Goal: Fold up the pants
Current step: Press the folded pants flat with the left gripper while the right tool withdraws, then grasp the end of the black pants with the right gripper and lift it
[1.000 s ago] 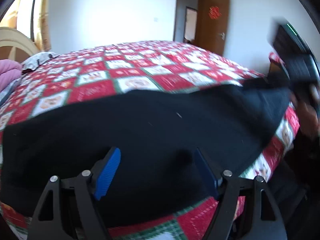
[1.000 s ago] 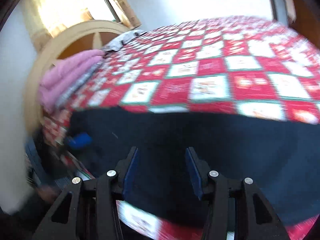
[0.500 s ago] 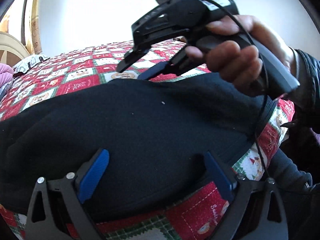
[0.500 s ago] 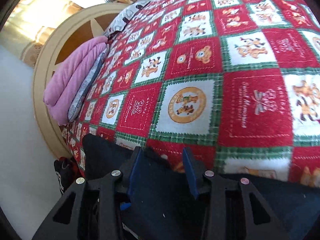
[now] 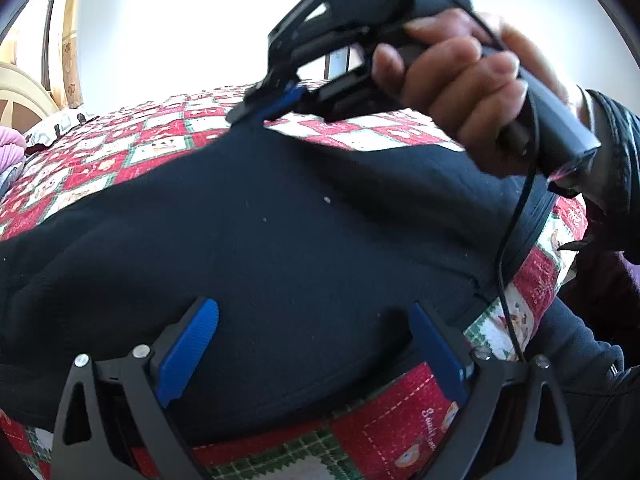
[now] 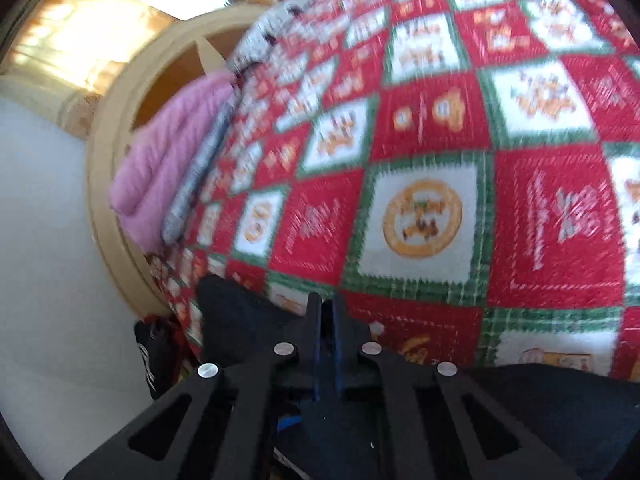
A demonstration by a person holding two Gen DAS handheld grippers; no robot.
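Patchwork quilt (image 6: 432, 216) in red, white and green squares covers the bed, its printed panels soft and slightly fuzzy. Dark fleece pants (image 5: 280, 240) lie spread across its near edge, thick and matte, flecked with lint, with a ribbed waistband at the right.

Left gripper (image 5: 312, 344): black frame, ridged blue pads, jaws spread wide. The pants lie between and ahead of its fingers, but neither pad presses on the cloth.

Right gripper (image 6: 326, 320): its jaws have just been closing and now stand nearly together, pinching the far edge of the pants, whose dark fabric bunches just left of and beneath the fingertips.

Only the left view shows the right gripper from outside, with the hand (image 5: 460, 92) wrapped round its handle, a cable trailing down, and the blue fingertips meeting the cloth's far edge. Only the right view shows the curved wooden headboard (image 6: 108, 184), a folded pink blanket (image 6: 168, 152) left of the fingers, and a sunlit curtain (image 6: 80, 36).
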